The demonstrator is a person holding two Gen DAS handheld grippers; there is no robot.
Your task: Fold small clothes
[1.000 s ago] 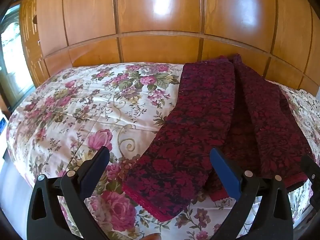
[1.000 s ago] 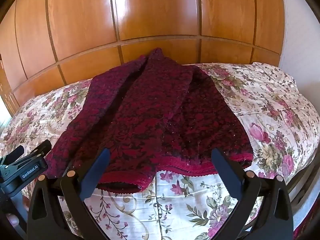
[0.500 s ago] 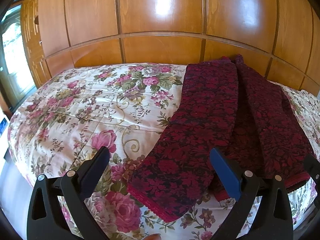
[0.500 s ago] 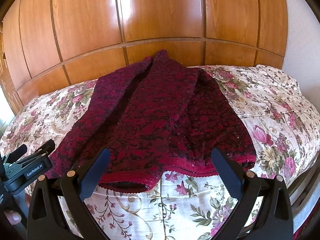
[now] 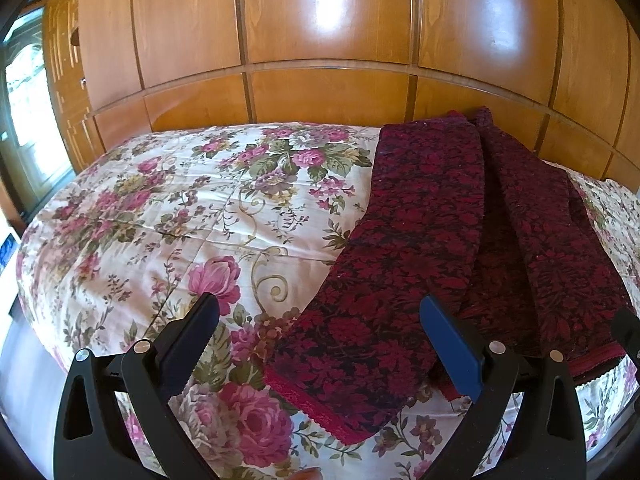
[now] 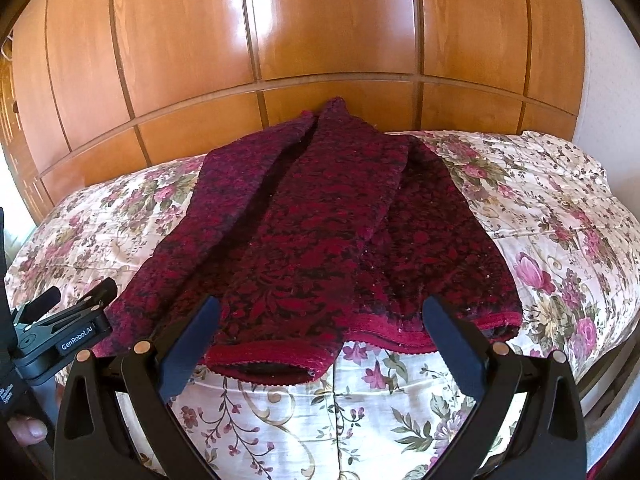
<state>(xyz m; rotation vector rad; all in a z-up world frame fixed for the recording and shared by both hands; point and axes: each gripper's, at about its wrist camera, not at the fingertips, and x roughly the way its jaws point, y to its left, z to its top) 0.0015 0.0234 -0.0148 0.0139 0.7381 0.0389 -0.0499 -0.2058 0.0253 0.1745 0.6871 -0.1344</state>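
Garment [image 6: 320,248] lies folded on the bed [image 5: 160,208], just beyond my right tool [image 6: 320,336] and left tool [image 5: 320,328]; both gape wide, empty.

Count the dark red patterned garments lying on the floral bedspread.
1: a single dark red, black-patterned knitted garment, partly folded lengthwise, lies on the floral bedspread from the wooden headboard to the near edge. Anything tucked beneath it would be hidden.

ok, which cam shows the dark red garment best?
Right wrist: the garment sits centred, both hem ends and folded panels visible. Left wrist shows it off to the right, its far hem partly hidden behind the tool.
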